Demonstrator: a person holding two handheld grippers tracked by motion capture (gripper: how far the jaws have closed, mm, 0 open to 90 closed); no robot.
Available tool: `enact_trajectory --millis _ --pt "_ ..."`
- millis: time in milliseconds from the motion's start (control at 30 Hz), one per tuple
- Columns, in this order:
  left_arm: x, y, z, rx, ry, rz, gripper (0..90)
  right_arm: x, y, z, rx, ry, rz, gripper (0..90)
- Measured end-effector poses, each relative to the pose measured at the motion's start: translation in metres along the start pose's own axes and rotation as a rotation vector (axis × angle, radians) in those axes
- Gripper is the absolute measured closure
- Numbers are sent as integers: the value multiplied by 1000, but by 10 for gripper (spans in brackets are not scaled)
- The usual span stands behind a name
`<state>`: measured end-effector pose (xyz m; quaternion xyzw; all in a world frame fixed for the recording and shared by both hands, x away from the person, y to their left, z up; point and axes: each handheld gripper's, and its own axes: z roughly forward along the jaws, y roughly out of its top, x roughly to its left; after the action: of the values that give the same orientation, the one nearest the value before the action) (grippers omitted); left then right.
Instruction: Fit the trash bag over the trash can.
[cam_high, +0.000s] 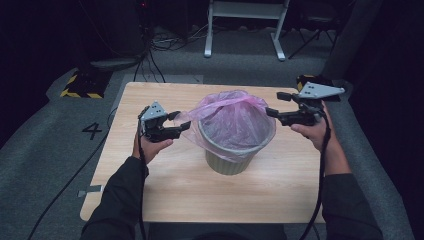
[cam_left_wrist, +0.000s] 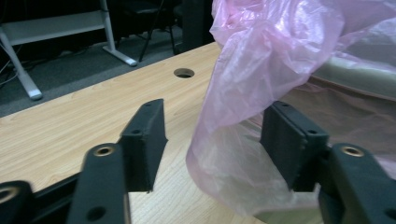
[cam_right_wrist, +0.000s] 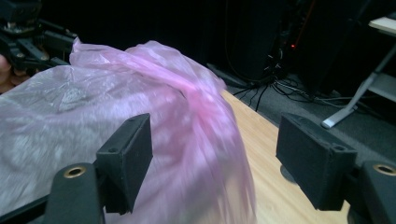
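Observation:
A small grey-green waste bin (cam_high: 231, 159) stands mid-table, lined with a thin pink plastic bag (cam_high: 231, 116) that puffs up above the rim and drapes over it. My left gripper (cam_high: 181, 121) is open at the bag's left edge; in the left gripper view a fold of the pink bag (cam_left_wrist: 243, 88) hangs between its spread jaws, close to the right pad (cam_left_wrist: 288, 140). My right gripper (cam_high: 276, 104) is open just off the bag's right side; in the right gripper view the bag (cam_right_wrist: 154, 107) bulges in front of and between its jaws.
The light wooden table (cam_high: 170, 185) has a round cable hole (cam_left_wrist: 183, 73) near its far edge. Grey carpet surrounds it, with a white desk frame (cam_high: 245, 25), cables and a yellow-black striped block (cam_high: 80, 87) beyond. The other hand's gripper (cam_right_wrist: 28, 32) shows behind the bag.

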<state>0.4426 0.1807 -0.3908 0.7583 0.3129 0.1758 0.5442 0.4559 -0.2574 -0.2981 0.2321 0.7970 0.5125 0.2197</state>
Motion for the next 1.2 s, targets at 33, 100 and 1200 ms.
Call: enact_trajectory --millis 33,100,1200 --pt "0 0 1 1 -10 -3 473 2 6 8 18 6 -24 280" --pt "1 1 4 -2 -11 3 495 5 13 20 45 13 -62 293" --pt "4 -1 54 120 11 28 898 -47 -16 93 223 -99 212 845"
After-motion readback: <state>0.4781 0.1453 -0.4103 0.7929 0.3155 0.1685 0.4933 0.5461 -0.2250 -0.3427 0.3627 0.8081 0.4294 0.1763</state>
